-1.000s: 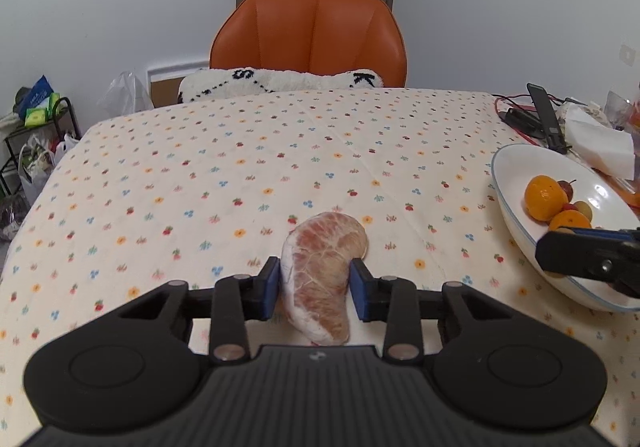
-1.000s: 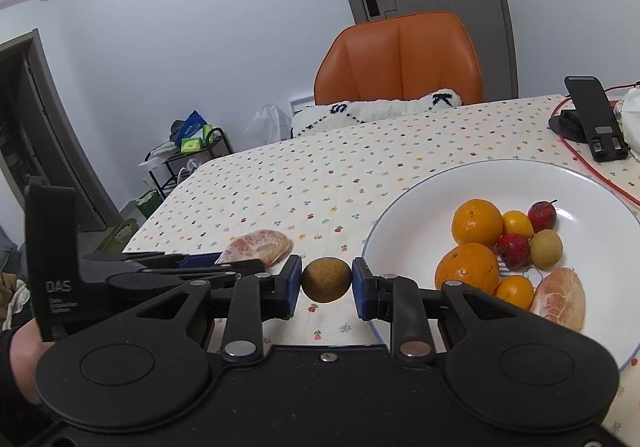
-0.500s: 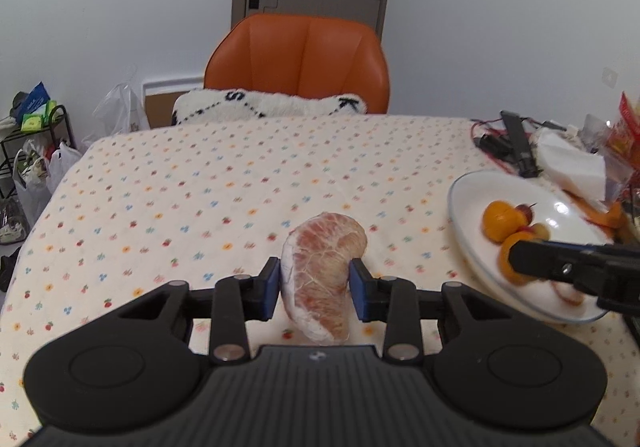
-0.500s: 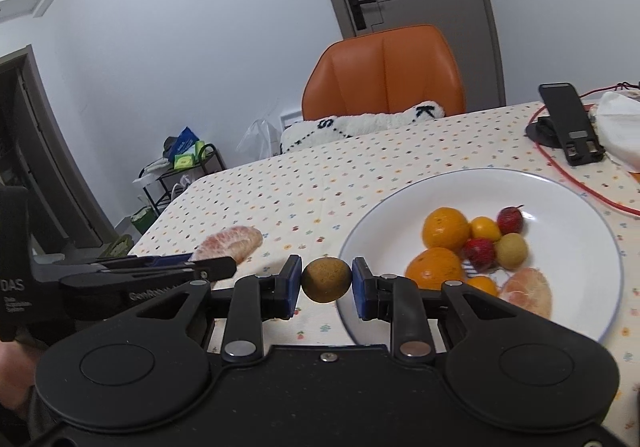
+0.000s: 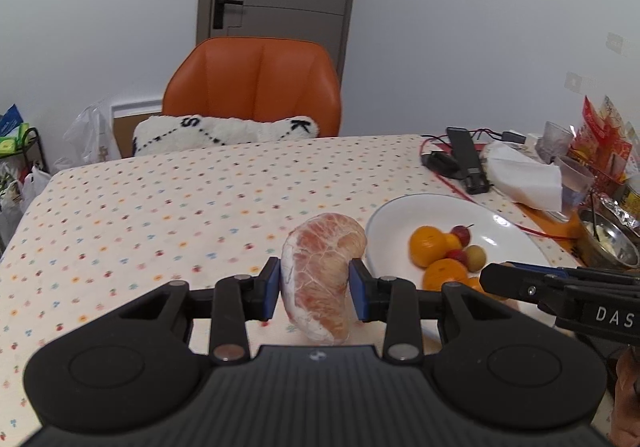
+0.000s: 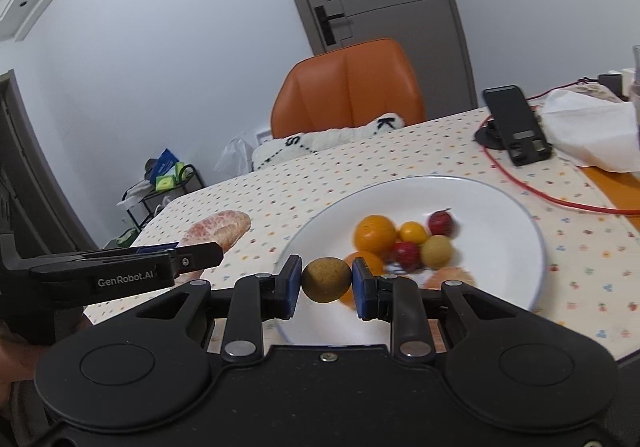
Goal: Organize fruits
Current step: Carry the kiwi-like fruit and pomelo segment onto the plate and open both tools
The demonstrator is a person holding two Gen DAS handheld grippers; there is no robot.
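My left gripper is shut on a peeled pink pomelo segment, held in the air just left of the white plate. My right gripper is shut on a small brown-green round fruit, held over the near left rim of the same plate. On the plate lie oranges, a small yellow fruit, red fruits, a tan round fruit and another pomelo piece, partly hidden behind my right fingers. The left gripper with its pomelo segment shows at the left of the right wrist view.
The table wears a dotted cloth. A black phone stand with a red cable, white tissue, glasses and a metal bowl crowd the right side. An orange chair with a cushion stands at the far edge.
Both grippers have risen and moved right toward the plate with their fruit. The pomelo segment is off the cloth; the round fruit now hangs over the plate's rim.
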